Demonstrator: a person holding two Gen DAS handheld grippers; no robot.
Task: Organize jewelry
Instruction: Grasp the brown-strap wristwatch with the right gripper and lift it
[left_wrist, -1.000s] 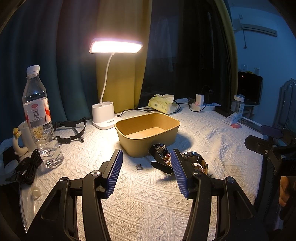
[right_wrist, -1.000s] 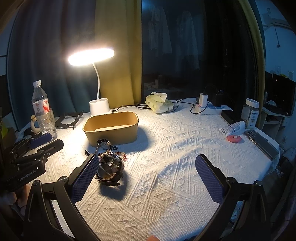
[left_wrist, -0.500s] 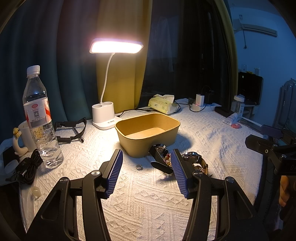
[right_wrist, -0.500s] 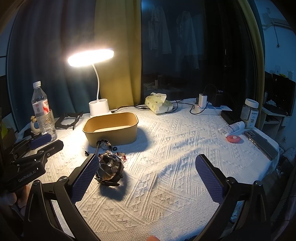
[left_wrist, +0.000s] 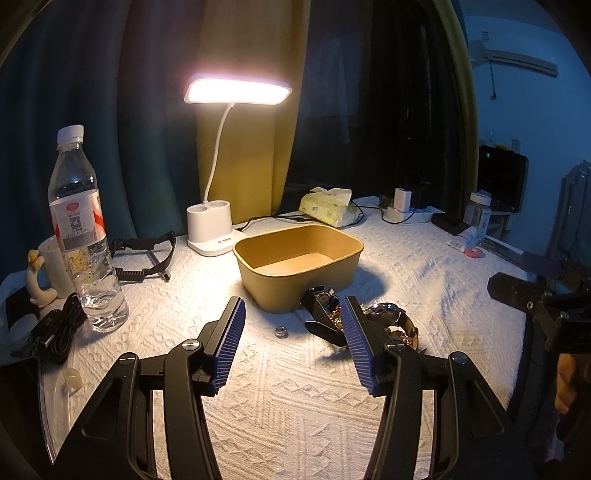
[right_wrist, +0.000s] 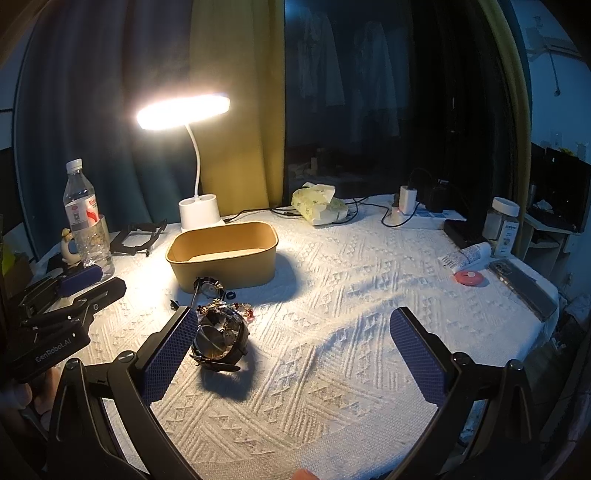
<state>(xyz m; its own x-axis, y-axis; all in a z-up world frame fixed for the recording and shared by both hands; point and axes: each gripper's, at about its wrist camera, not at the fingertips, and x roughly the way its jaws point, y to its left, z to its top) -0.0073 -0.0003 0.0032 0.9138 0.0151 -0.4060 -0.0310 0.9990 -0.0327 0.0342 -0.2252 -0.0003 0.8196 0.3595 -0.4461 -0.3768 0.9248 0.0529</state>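
Left claw (left_wrist: 293, 332) and right claw (right_wrist: 293, 354): both spread, pinching nothing. Pile of watches and small jewelry (right_wrist: 221, 328) lies on white-clothed bench (right_wrist: 351, 295), just before open tan rectangular paper box (right_wrist: 225, 251).

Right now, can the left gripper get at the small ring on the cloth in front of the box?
Probably yes. The left gripper is open and holds nothing, and the small ring lies on bare cloth just ahead between its fingers. The black-strap watch sits to the right, apart from it; the tan box is behind.

left wrist: low, forward | right wrist: likewise | shared: box (left_wrist: 299, 266), perhaps lamp (right_wrist: 183, 110)
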